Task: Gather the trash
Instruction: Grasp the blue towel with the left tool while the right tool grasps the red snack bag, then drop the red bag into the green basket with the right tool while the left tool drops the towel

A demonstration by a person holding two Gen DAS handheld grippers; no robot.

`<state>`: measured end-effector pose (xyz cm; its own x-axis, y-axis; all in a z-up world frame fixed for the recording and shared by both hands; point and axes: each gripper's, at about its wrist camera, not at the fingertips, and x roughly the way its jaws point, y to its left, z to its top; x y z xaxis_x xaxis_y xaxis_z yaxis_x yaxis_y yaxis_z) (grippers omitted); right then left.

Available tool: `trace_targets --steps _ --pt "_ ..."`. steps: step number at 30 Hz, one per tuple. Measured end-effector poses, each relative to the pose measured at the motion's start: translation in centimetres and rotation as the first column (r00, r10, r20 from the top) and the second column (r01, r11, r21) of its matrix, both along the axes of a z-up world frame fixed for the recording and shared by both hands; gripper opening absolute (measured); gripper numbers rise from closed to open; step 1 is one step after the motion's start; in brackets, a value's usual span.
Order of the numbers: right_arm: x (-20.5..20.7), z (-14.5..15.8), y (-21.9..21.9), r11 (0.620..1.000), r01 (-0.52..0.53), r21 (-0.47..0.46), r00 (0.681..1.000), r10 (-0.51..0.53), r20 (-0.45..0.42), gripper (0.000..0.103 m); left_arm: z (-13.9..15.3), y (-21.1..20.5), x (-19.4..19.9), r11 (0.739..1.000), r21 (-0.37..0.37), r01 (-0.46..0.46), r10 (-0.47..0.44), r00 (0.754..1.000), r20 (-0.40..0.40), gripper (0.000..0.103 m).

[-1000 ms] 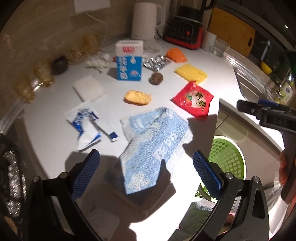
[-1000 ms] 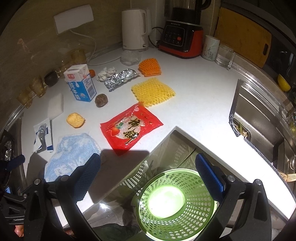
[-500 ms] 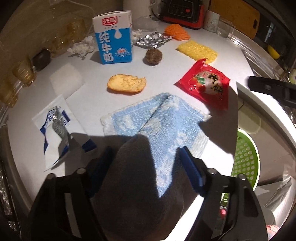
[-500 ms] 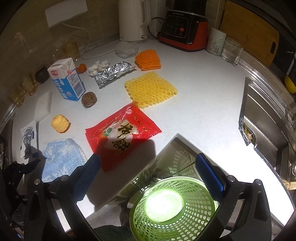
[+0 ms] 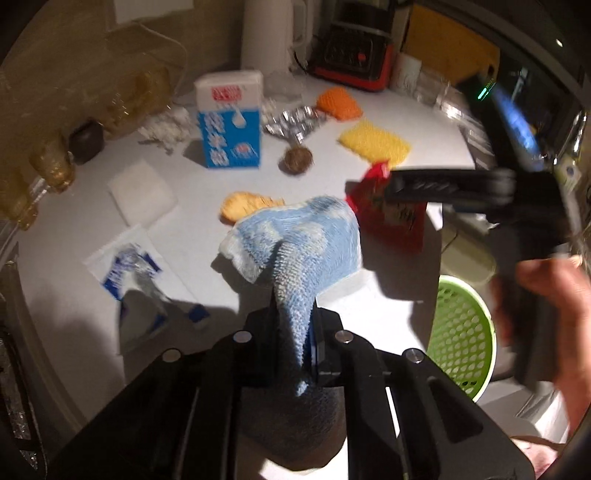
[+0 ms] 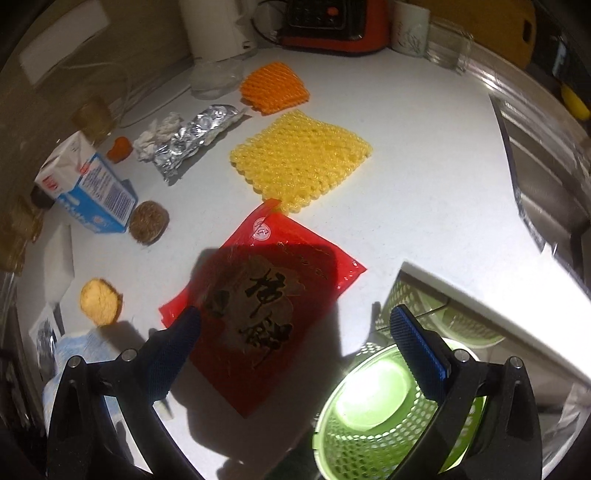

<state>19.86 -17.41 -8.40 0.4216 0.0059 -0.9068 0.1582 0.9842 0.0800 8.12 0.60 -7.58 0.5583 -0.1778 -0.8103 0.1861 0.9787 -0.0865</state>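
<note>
Cloth (image 5: 299, 240) pinched in the left hand-held gripper (image 5: 293, 332); right hand-held gripper (image 6: 295, 343) spread over the red packet (image 6: 266, 295)

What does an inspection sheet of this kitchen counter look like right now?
Surface: white counter, lit.
Job's things: blue cloth, red snack packet, yellow foam net, foil blister pack, milk carton, green basket below the edge.
Clutter: brown ball, biscuit.
Grippers: left gripper shut on blue cloth; right gripper open over the packet.
Cables: white cord.
Surroundings: kettle, blender base, sink.
</note>
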Motion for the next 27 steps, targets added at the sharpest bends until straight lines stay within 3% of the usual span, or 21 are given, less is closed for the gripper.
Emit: trace_targets --steps 5,12,14,16,19,23,27 --pt "1.6 -1.1 1.2 0.997 0.073 0.02 0.997 -0.072 -0.037 0.101 2.0 1.6 -0.8 0.999 -0.035 -0.019 0.021 0.999 0.04 0.012" --pt "3.1 -1.6 3.3 0.996 0.073 -0.06 0.997 -0.075 -0.026 0.101 2.6 2.3 -1.7 0.999 -0.033 -0.022 0.024 0.998 0.063 0.012" --pt "2.8 -1.4 3.8 0.997 0.036 -0.073 0.999 -0.037 -0.01 0.091 2.7 2.3 -1.9 0.999 -0.037 -0.02 0.022 0.998 0.062 0.012" --pt "2.3 -1.0 4.1 0.996 0.004 -0.089 1.0 -0.004 0.011 0.066 2.9 2.3 -2.1 0.999 -0.033 -0.025 0.027 0.997 0.07 0.012" --pt "1.6 -0.6 3.8 0.998 -0.027 -0.058 0.999 0.03 0.039 0.04 3.0 2.4 -2.3 0.999 -0.023 -0.024 0.026 0.997 0.077 0.012" --pt "0.4 -0.3 2.6 0.999 -0.051 0.015 0.997 0.05 0.055 0.021 3.2 2.2 -2.6 1.0 -0.015 -0.018 0.019 0.997 0.081 0.012" --pt "-1.3 0.9 1.4 0.989 -0.094 0.112 0.992 0.083 0.097 0.016 3.5 1.3 -2.9 1.0 -0.002 0.01 -0.01 0.997 0.082 0.012"
